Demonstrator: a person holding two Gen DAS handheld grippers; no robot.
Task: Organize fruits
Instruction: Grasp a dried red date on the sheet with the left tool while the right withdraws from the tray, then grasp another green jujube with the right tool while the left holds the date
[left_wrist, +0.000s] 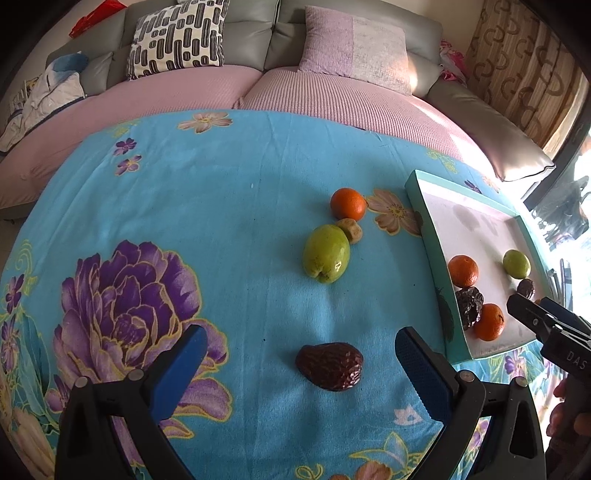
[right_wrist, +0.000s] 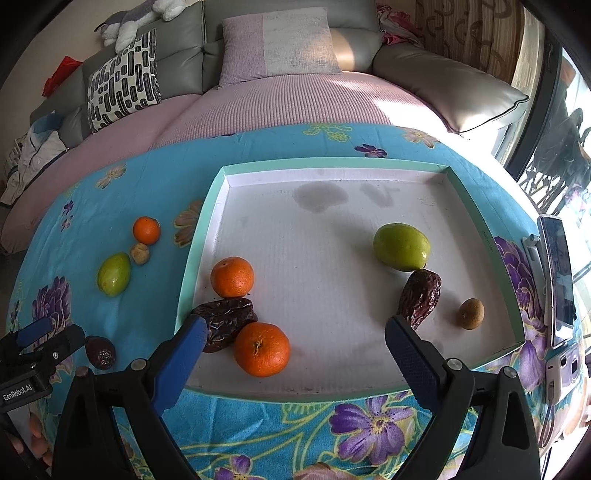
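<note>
Fruits lay in two groups: on the flowered cloth an orange, a green fruit, a small brown fruit and a dark date, and more fruits inside the tray. My left gripper stood open and empty, with the date on the cloth between its fingers. My right gripper was open too, above the near edge of the tray, where another orange lay.

Your fruit colours against a floral turquoise cloth

Between your left gripper's blue pads lies a dark brown date; ahead, a green fruit, tan nut and orange tangerine on the turquoise tablecloth with purple flowers. To its right, the white tray has a mint-green rim.
</note>
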